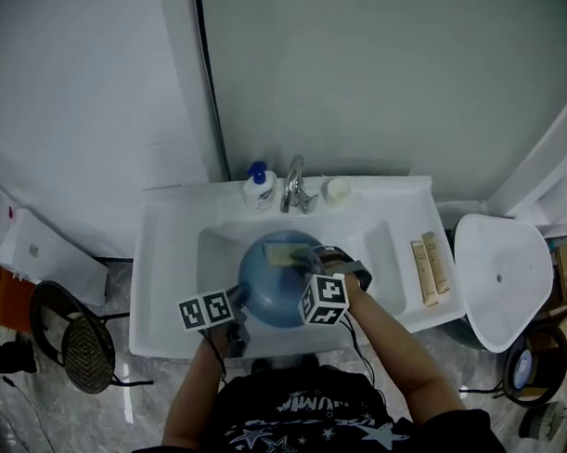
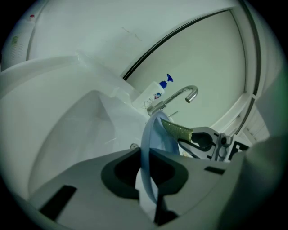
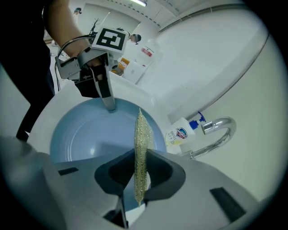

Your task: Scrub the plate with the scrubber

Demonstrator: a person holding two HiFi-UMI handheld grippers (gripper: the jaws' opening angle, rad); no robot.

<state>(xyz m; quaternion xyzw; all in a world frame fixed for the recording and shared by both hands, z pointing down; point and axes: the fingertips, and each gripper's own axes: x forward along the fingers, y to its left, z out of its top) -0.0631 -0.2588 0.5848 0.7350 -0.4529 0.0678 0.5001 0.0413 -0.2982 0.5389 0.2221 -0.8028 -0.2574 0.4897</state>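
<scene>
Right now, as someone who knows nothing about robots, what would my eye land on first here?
A blue plate held over the white sink, its rim clamped in the left gripper. The right gripper pinches a thin yellow-green scrubber at the plate's far side. Behind, a chrome tap and a soap bottle stand at the sink's back edge.

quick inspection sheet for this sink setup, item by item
surface: white sink, work held over its basin
job's things: blue plate tilted; scrubber at its far side, contact unclear
clutter: soap bottle and tap behind; two beige tubes on right ledge
grippers: left gripper shut on plate rim; right gripper shut on scrubber
cables: black cable along right forearm
surroundings: white lid right, black mesh object on floor left
</scene>
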